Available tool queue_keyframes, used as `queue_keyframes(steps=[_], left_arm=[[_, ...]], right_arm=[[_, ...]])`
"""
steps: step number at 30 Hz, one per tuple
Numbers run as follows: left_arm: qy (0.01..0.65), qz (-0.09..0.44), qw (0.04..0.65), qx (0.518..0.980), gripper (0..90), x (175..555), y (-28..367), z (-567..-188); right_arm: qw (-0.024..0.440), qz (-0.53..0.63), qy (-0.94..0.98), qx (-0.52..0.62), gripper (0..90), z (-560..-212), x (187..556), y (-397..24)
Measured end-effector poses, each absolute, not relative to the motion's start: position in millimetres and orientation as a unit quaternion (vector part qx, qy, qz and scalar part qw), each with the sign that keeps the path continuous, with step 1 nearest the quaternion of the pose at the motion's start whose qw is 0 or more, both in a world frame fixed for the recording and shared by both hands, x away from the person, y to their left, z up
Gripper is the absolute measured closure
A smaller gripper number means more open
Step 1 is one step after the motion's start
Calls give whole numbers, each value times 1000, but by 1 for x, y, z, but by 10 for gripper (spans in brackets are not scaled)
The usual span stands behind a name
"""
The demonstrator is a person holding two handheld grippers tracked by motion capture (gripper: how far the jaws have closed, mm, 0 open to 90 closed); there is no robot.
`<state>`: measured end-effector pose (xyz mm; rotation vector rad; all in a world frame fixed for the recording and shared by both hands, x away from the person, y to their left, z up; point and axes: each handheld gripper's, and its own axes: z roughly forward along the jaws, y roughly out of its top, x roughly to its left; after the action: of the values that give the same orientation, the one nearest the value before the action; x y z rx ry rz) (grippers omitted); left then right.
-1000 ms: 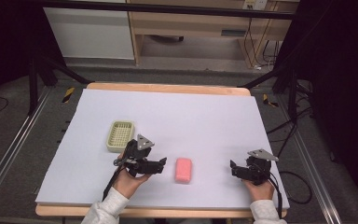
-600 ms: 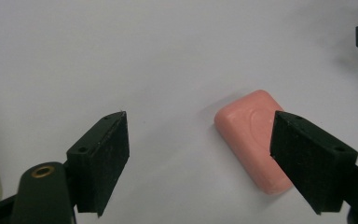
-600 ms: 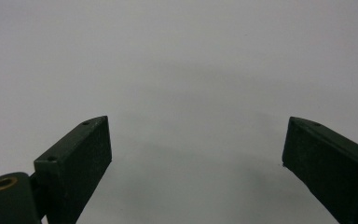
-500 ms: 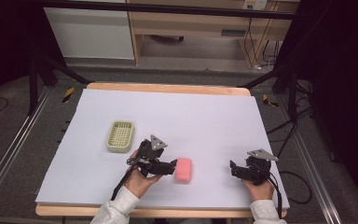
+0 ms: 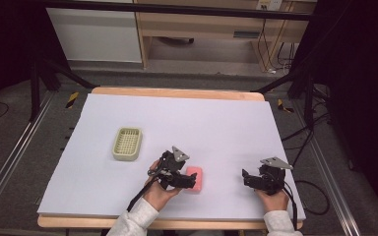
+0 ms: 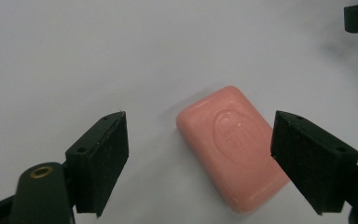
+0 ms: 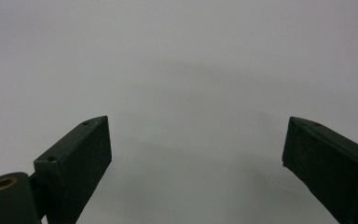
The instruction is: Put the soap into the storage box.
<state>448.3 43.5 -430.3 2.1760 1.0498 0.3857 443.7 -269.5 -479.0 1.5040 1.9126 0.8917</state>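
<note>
The white paper-covered table (image 5: 177, 123) carries everything. Landmark is the pale green ribbed plastic soap tray (image 5: 127, 144). Toward the person and to its right lies the pink rounded soap bar (image 6: 233, 144), flat and skewed between the left gripper (image 5: 189, 180) and its wide-open jaws, touching neither pad. Further right of the tray, the right gripper (image 5: 248, 178) hovers with jaws spread on nothing. The risk, I judge: closing across the slanted bar could twist it or let the slick soap squirt out.
</note>
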Motion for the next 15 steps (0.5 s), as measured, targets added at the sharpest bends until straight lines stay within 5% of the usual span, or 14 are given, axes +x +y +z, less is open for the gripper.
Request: queue_keyframes(steps=[15], left_arm=[[415,140,326,838,162,449,22,-447]], right_arm=[[271,330,713,556,82,-479,444,-270]])
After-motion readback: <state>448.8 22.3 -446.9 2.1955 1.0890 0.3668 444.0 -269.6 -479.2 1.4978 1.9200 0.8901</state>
